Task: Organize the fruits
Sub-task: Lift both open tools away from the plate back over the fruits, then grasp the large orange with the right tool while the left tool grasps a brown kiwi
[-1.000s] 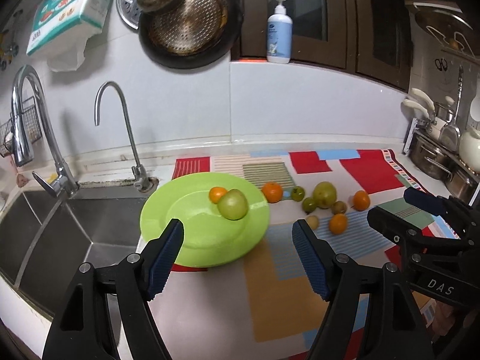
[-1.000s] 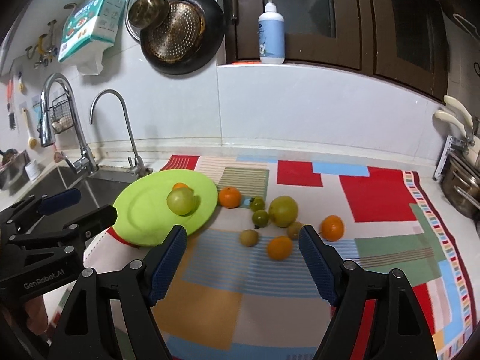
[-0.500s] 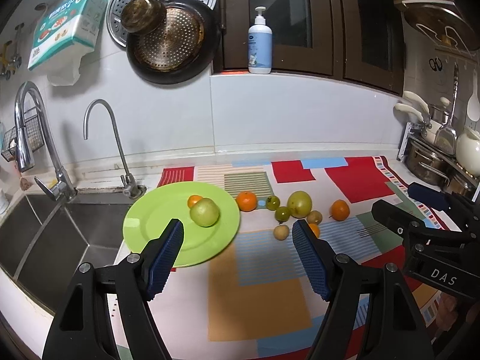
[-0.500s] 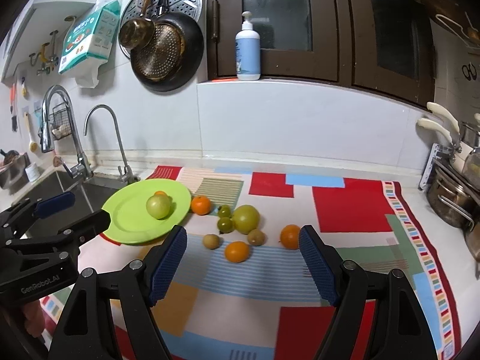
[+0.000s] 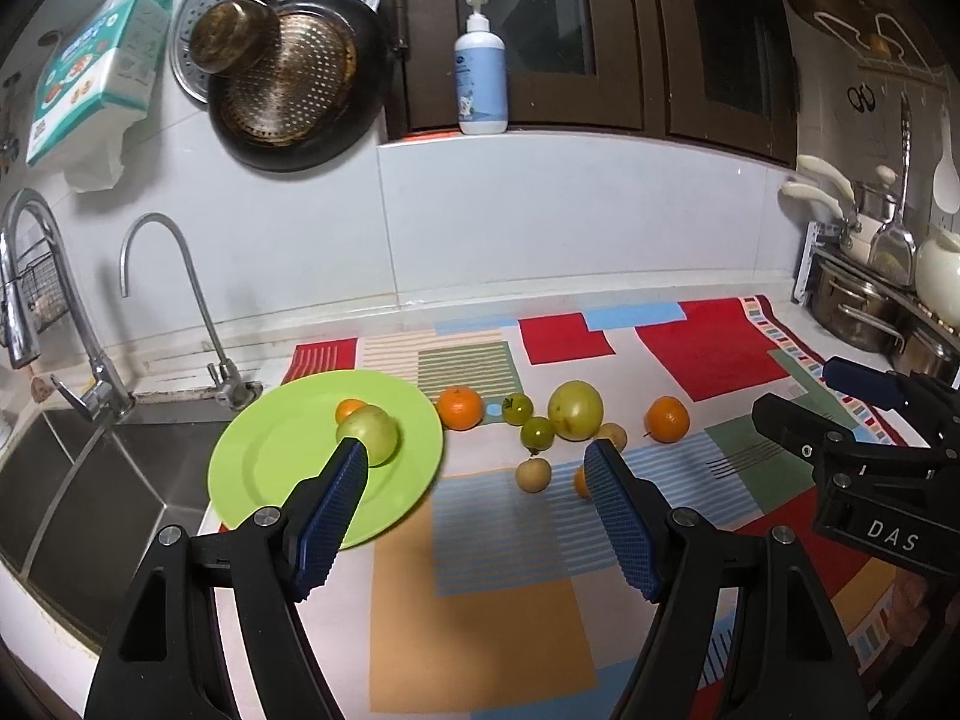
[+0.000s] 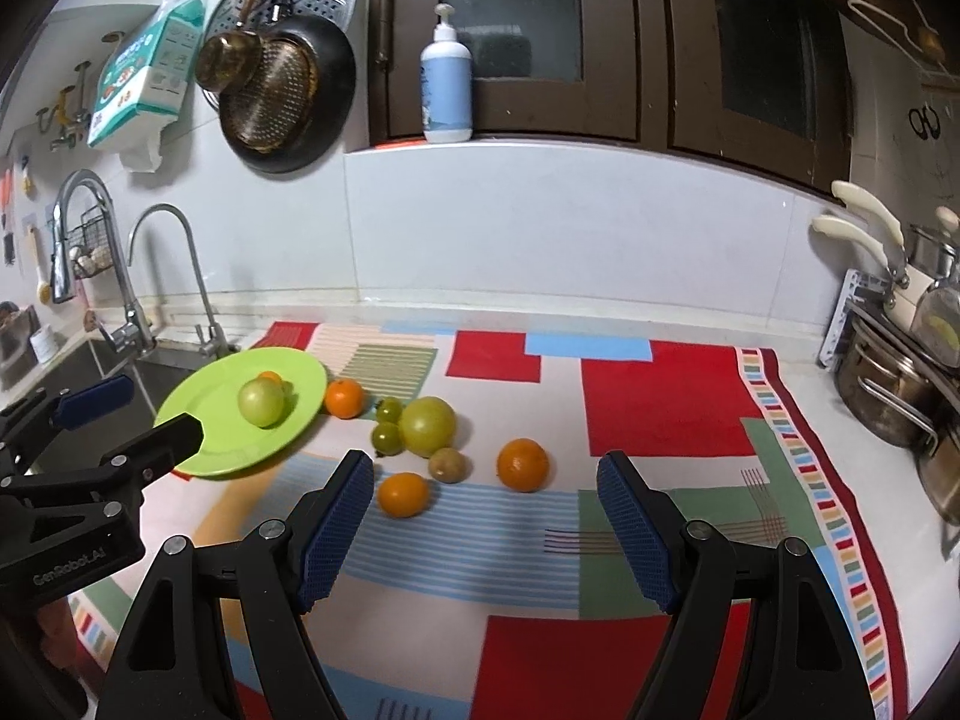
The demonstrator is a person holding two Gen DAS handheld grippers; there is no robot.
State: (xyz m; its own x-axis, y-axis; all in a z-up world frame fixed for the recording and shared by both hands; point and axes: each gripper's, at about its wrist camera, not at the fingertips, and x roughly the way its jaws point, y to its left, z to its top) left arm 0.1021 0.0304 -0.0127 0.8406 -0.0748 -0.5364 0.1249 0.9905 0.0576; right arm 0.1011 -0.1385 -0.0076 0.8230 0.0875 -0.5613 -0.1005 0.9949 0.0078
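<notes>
The left gripper (image 5: 474, 468) has its jaws wide apart with nothing between the pads. It hangs above a bright cloth (image 5: 480, 612) on the counter. The right gripper (image 6: 483, 483) is the same: jaws wide apart, holding nothing, up above the cloth.

A green plate (image 5: 270, 468) sits at the left end of the cloth, by the sink (image 5: 84, 480). On it lie a green apple (image 5: 369, 434) and a small orange (image 5: 350, 408), touching each other. In the left view the left pad covers part of the apple, but the apple is far beyond it.

The other fruits lie on the cloth, past both sets of jaws. An orange (image 6: 344, 398) sits just beside the plate. Next come two small green tomatoes (image 6: 387, 438), a big green apple (image 6: 427, 426), a brown kiwi (image 6: 447, 464) and two more oranges (image 6: 522, 464). In the right view one orange (image 6: 402, 494) shows just beside the left pad's tip, but lies on the cloth beyond it.
</notes>
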